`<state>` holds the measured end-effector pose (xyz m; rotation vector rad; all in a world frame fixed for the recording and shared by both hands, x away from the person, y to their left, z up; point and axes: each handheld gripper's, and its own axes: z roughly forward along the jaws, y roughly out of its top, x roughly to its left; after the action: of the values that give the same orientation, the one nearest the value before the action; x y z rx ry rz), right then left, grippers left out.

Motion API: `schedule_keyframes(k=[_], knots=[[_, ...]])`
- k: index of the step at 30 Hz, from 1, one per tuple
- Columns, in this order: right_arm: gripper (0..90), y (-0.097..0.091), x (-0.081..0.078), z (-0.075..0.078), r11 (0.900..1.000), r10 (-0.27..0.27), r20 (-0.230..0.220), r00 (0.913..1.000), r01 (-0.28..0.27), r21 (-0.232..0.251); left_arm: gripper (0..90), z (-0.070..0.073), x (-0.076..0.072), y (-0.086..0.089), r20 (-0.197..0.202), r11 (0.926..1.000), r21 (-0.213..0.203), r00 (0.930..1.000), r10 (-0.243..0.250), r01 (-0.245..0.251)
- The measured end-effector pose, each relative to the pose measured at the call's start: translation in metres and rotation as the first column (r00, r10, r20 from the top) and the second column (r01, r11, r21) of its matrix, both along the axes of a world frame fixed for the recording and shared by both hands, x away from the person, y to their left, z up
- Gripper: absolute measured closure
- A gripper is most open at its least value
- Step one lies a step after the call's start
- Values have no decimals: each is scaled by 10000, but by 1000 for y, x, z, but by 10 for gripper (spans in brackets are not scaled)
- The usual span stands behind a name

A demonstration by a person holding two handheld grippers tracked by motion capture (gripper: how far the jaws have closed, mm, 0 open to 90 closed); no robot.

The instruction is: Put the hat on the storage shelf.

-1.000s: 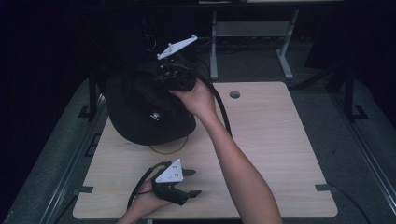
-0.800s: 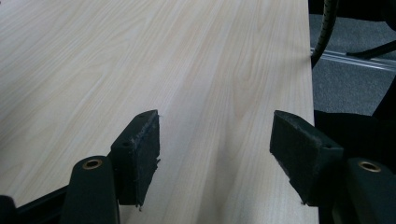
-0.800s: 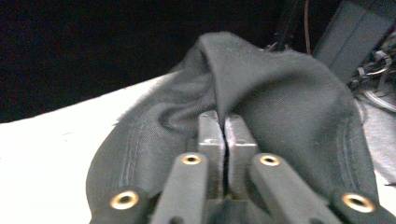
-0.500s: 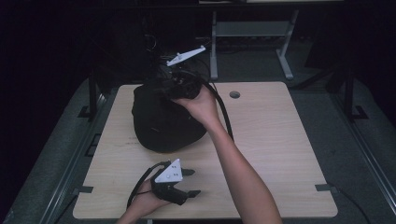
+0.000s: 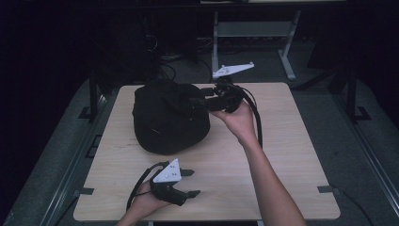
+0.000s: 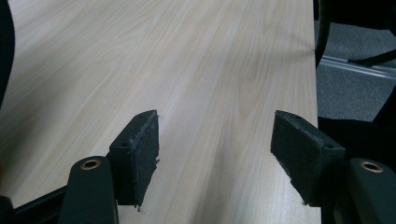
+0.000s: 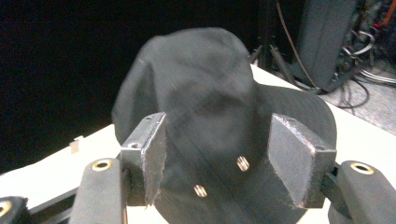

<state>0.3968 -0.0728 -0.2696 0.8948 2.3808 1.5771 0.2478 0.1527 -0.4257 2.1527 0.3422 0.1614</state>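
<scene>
Your right gripper (image 5: 200, 102) is lifted above the far part of the worktop (image 5: 291, 155) and points toward the black bag (image 5: 167, 117). In the right gripper view its jaws stand wide apart and nothing is between them; the bag (image 7: 205, 107) fills the space just in front of them, a little blurred, with two small metal studs (image 7: 242, 163) visible on its lower front. From the high view the jaw tips are at the bag's upper right edge, but you cannot tell if they touch the fabric.

The bag sits on the left far part of the worktop, a rounded dark shape, and it stands by itself.

Your left gripper (image 5: 189, 183) rests low at the near edge of the worktop, well apart from the bag. In the left gripper view its jaws are also wide open and hold nothing; between them is only bare pale wood (image 6: 201, 84). Your left hand (image 5: 141, 205) holds it from below.
</scene>
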Motion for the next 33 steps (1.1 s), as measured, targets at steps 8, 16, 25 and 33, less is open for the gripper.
schedule_keyframes(k=[8,16,25,33], knots=[[337,-36,-8,-22,9990,-407,-388,9984,414,193,300,-1,3,2,-65,9998,-24,9997,214,-215],[304,-52,-12,-30,9978,-606,-398,9974,617,262,276,-1,6,5,23,9995,50,9995,324,-324],[255,-66,-21,-43,9963,-857,-509,9950,862,72,217,-2,9,6,-135,9981,152,9981,596,-594],[229,-79,-25,-54,9945,-1044,-656,9924,1045,-7,185,-3,11,7,-188,9973,220,9973,710,-706]])
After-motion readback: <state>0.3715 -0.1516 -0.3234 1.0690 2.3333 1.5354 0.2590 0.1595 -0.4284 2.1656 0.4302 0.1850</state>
